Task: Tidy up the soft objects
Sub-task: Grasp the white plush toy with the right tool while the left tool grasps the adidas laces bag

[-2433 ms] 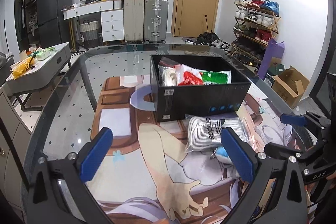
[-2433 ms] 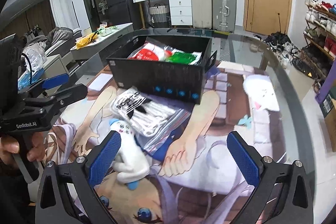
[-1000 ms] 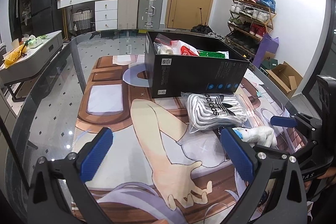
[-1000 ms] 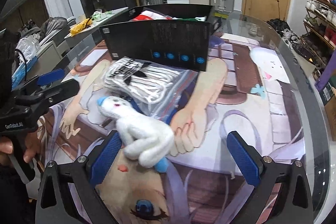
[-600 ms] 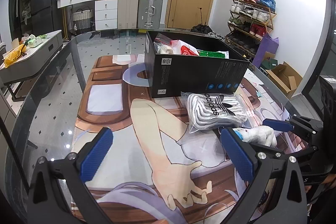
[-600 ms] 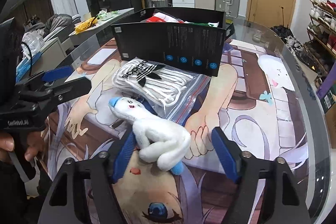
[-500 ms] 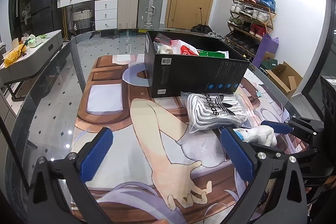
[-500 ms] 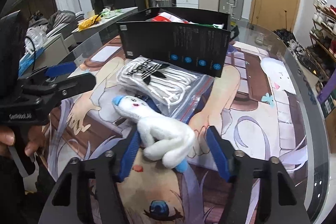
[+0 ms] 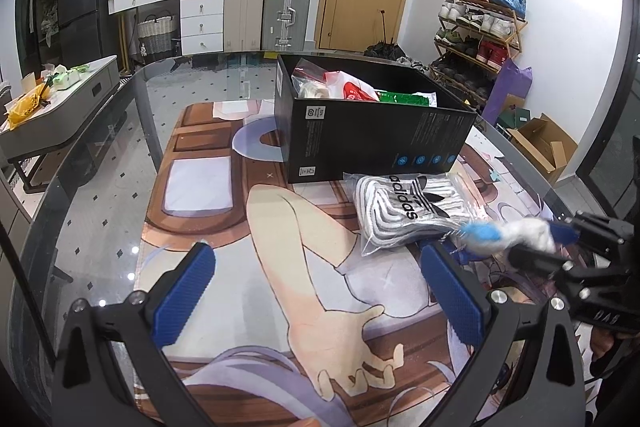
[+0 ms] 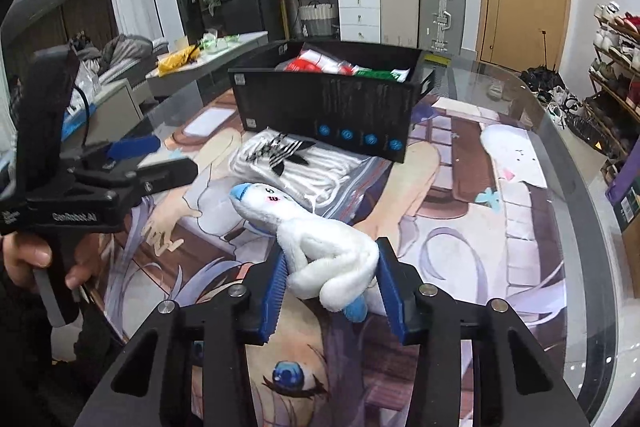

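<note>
A white plush toy (image 10: pixel 320 239) with a blue tip sits between the blue pads of my right gripper (image 10: pixel 332 279). The jaws are closing and both pads press on the toy's body, which hangs just above the printed mat. In the left wrist view the same toy (image 9: pixel 520 233) shows at the far right, inside the right gripper (image 9: pixel 560 247). A clear bag of white Adidas socks (image 9: pixel 412 211) lies on the mat in front of the black box (image 9: pixel 372 135), which holds several packets. My left gripper (image 9: pixel 320 279) stands open and empty over the mat.
The printed mat (image 9: pixel 208 227) covers a round glass table (image 9: pixel 100 155). In the right wrist view a person's hand (image 10: pixel 36 259) holds the left gripper (image 10: pixel 132 163) to the left of the sock bag (image 10: pixel 296 163). Suitcases, a dresser and a shoe rack stand beyond the table.
The right jaws have come together from wide open onto the plush toy and raised it a little off the mat. The left gripper has stayed in place.
</note>
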The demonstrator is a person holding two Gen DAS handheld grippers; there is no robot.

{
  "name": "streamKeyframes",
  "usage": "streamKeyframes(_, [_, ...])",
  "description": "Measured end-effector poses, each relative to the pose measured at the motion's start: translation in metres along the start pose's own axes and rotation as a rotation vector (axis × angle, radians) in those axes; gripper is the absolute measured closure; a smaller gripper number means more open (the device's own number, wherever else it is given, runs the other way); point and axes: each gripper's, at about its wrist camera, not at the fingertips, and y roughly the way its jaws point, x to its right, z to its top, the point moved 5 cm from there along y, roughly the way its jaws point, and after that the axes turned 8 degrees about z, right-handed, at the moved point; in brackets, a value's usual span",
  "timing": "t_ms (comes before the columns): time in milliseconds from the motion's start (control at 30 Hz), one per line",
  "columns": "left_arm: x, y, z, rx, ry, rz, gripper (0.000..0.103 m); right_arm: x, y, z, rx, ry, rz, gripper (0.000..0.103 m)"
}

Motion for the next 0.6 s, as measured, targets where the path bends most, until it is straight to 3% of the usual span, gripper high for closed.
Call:
streamKeyframes(200, [0.008,0.005,-0.001,-0.033,0.046,0.03,0.0,0.016,-0.019,0.006,0.06,0.043,-0.024,0.06])
streamKeyframes(600, [0.046,0.019,0.008,-0.101,0.046,-0.053,0.0,0.046,-0.038,0.01,0.116,0.121,-0.079,0.06])
